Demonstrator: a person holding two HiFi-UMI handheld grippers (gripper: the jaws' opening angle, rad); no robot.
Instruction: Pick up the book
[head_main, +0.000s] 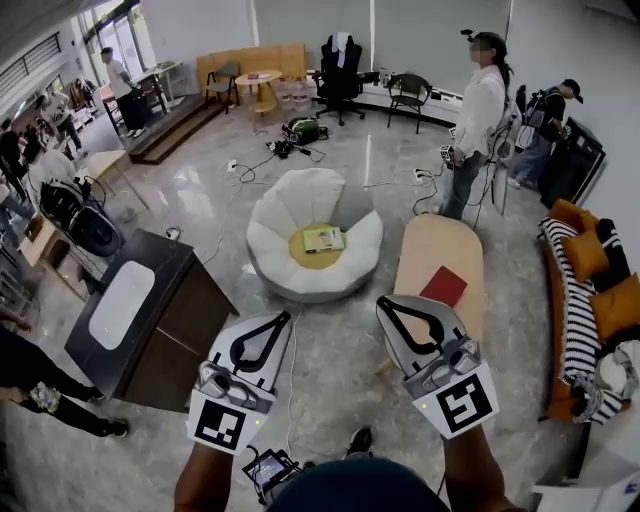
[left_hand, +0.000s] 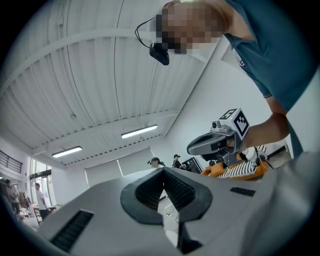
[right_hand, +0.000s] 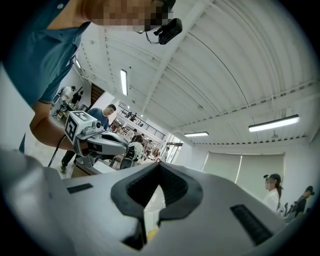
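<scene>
In the head view a green and yellow book (head_main: 323, 239) lies on the yellow centre of a white flower-shaped seat (head_main: 270, 245). A red book (head_main: 444, 286) lies on a long wooden table (head_main: 440, 250), just beyond my right gripper (head_main: 382, 303). My left gripper (head_main: 285, 317) hangs over the floor in front of the seat. Both grippers are shut with nothing between their jaws and touch neither book. Each gripper view looks upward at the ceiling: the left gripper (left_hand: 162, 170) sees the right gripper (left_hand: 192, 148) beside it, and the right gripper (right_hand: 159, 164) sees the left gripper (right_hand: 125, 145).
A dark cabinet with a white top (head_main: 130, 300) stands at the left. A striped sofa with orange cushions (head_main: 580, 300) runs along the right. A person (head_main: 480, 120) stands beyond the table. Cables (head_main: 265, 160) trail over the floor behind the seat.
</scene>
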